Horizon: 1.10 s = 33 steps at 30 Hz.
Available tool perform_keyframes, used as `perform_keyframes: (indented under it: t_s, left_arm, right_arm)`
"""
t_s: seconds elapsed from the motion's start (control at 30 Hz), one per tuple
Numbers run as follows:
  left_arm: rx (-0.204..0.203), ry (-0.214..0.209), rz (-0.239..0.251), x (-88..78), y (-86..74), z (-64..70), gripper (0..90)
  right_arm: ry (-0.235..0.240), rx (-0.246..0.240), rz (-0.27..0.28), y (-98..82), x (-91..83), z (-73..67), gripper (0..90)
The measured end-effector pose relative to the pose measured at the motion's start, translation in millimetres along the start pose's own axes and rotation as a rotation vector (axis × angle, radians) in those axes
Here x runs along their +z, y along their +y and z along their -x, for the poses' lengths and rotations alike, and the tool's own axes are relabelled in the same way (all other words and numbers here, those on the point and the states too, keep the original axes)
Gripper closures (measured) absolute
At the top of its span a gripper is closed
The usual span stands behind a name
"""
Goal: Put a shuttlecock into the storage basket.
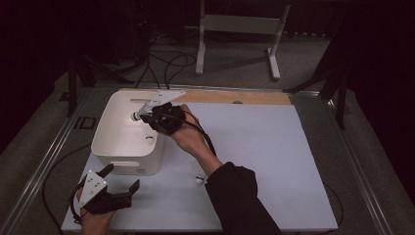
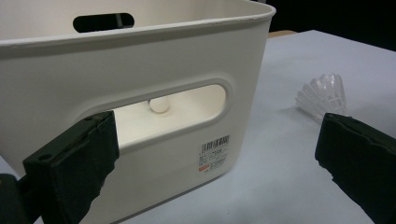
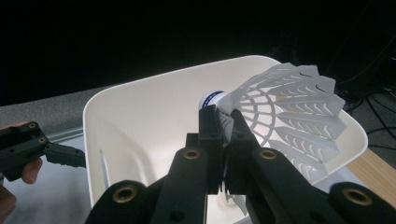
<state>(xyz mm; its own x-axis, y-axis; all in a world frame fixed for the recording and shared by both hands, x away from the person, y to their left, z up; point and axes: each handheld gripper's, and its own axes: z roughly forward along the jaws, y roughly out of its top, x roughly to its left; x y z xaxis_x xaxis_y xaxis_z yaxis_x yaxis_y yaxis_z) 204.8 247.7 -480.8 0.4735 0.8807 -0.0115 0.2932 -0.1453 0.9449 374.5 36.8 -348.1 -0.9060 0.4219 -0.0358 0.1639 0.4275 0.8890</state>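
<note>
A white plastic bin [image 1: 117, 139] stands at the left of the white table top. My right gripper [image 1: 143, 113] hangs over the bin's far right part, shut on a white shuttlecock [image 1: 134, 116]. In the right gripper view the jaws [image 3: 224, 123] pinch the shuttlecock [image 3: 289, 116] near its blue-banded cork, above the bin [image 3: 140, 116]. My left gripper [image 1: 120, 178] stands open near the table's front left, apart from the bin's near wall [image 2: 154, 60]. A second shuttlecock [image 1: 199, 178] lies on the table, right of the bin [image 2: 323, 92]. Through the handle slot a round white cork [image 2: 159, 105] shows.
A wooden strip [image 1: 220, 96] runs along the table's far edge. Beyond it stand a white metal frame [image 1: 240, 24] and cables [image 1: 166, 63] on the grey floor. The person's dark sleeve [image 1: 235, 196] crosses the table's front middle. Metal rails [image 1: 44, 156] border the table.
</note>
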Motion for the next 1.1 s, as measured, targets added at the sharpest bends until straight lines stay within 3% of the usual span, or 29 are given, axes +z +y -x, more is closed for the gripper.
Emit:
perform_keyframes:
  t_s: [1.1]
  left_arm:
    - [-0.003,0.000,0.002,-0.5,0.0,-0.4,0.2]
  right_arm:
    - [0.030,-0.001,0.009,5.6,9.0,-10.4,88.1]
